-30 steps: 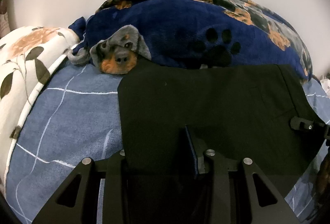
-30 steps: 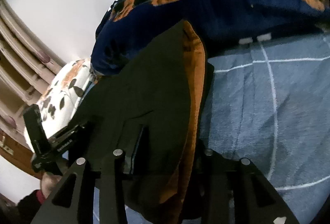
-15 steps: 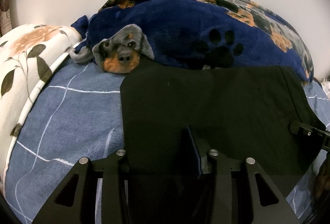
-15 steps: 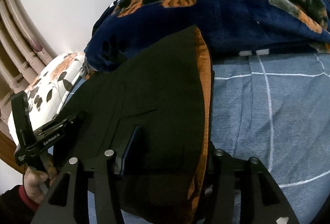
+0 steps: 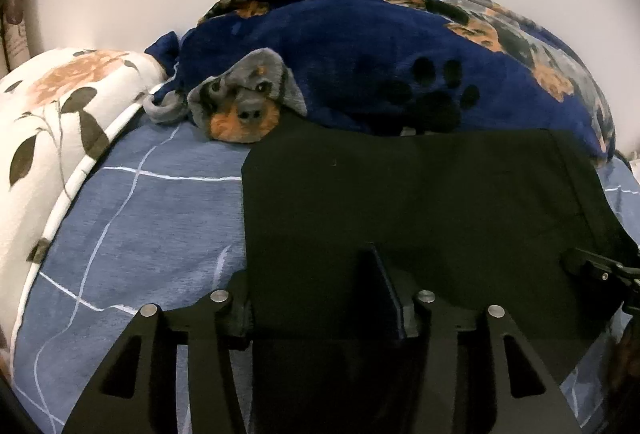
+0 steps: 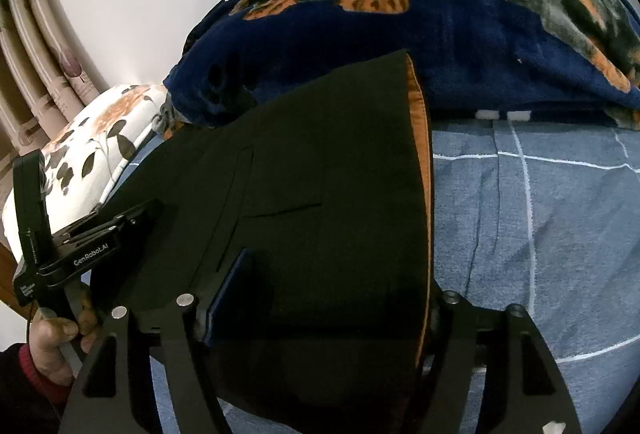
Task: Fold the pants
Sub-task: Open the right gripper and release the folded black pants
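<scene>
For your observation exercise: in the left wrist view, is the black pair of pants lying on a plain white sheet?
No, the pants lie on a blue sheet with white lines.

Near edge of black pants (image 5: 400, 210) hidden behind left gripper (image 5: 320, 298)

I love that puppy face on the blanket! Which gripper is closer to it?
Left. The left gripper sits at the pants' end below the puppy face. The right gripper is at the pants' other end, farther away.
</scene>
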